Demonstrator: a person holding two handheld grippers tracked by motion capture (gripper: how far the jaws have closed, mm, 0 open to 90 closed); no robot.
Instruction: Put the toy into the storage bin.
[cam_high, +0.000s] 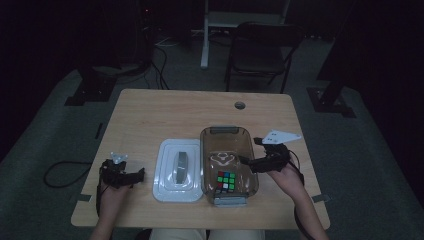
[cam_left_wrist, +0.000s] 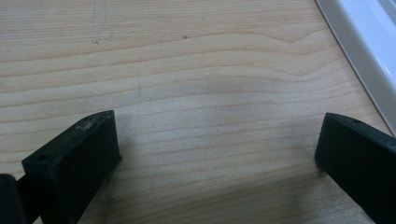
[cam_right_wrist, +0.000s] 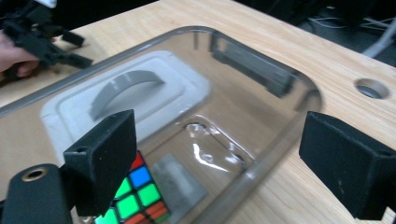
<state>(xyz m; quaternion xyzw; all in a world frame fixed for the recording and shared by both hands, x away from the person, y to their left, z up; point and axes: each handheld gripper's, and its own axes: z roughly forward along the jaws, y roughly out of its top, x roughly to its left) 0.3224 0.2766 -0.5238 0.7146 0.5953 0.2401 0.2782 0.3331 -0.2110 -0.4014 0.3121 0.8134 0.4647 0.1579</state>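
A clear plastic bin (cam_high: 225, 131) stands on the wooden table, with a colourful puzzle cube (cam_high: 226, 181) lying in its near end. A white lid (cam_high: 170, 150) with a grey handle lies flat just left of the bin. My right gripper (cam_high: 246, 162) hovers at the bin's right rim, open, with nothing between its jaws. In the right gripper view the cube (cam_right_wrist: 135, 196) sits below the gripper's (cam_right_wrist: 219, 135) left jaw, inside the bin (cam_right_wrist: 261, 158). My left gripper (cam_high: 140, 175) rests open on the table left of the lid, and the left gripper view has bare wood between its (cam_left_wrist: 217, 135) jaws.
The lid's white edge (cam_left_wrist: 369, 46) runs close to the left gripper's right jaw. A cable hole (cam_high: 240, 105) sits at the table's far side. A folding chair (cam_high: 260, 50) and stand legs are on the floor beyond the table.
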